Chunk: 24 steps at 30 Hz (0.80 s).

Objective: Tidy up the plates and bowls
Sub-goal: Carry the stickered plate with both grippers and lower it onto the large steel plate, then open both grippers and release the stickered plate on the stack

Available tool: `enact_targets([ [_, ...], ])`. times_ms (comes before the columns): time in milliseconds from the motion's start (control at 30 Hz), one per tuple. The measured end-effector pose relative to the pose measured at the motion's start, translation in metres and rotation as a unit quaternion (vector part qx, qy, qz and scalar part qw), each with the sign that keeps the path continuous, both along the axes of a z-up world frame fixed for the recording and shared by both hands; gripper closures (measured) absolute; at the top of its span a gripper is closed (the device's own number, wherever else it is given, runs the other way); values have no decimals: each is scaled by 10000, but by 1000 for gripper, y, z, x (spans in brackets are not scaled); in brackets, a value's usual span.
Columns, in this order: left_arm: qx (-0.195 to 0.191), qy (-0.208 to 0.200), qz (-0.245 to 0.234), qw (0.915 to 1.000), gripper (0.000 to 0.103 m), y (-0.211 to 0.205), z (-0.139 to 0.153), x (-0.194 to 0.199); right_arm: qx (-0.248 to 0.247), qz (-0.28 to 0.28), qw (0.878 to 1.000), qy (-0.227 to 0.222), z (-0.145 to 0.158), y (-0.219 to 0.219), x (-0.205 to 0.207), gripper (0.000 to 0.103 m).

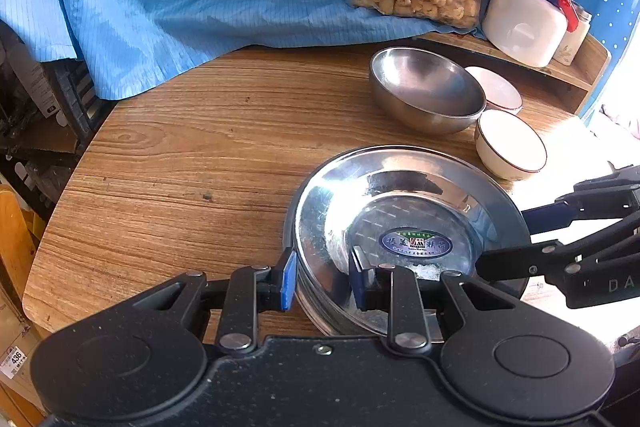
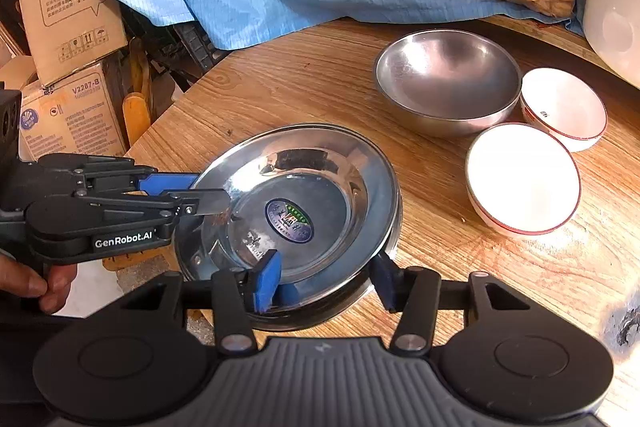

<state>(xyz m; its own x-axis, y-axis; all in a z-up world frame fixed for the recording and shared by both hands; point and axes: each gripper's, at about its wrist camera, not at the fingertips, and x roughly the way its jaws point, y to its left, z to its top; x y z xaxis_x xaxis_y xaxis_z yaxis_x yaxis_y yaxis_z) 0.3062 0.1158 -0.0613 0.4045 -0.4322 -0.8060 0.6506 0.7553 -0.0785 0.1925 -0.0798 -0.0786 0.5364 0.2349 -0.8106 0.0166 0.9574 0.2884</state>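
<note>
Stack of steel plates (image 1: 404,227), number unclear, on the wooden table (image 1: 180,167) near one steel bowl (image 1: 426,91) and two white bowls (image 1: 510,145), both left gripper (image 1: 324,281) and right gripper (image 2: 326,281) straddling its rim, jaws parted.

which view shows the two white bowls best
The right wrist view. Both white bowls, the near one and the far one, show whole with open insides and red rims, beside the steel bowl. In the left wrist view the far bowl is partly hidden behind the steel bowl, and both sit small near the edge.
</note>
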Motion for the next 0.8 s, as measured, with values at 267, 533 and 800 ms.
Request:
enact_targets([
  [267,-14,26,-40,10000,72,-2,-1,4,-47,46,10000,25,2,5,0,40],
  [533,-72,68,-83,9999,69,-3,-1,6,-598,338,9976,111,2,26,2,28],
  [800,-220,39,28,9997,34,-2,2,8,-651,279,9968,371,-4,24,-2,14],
])
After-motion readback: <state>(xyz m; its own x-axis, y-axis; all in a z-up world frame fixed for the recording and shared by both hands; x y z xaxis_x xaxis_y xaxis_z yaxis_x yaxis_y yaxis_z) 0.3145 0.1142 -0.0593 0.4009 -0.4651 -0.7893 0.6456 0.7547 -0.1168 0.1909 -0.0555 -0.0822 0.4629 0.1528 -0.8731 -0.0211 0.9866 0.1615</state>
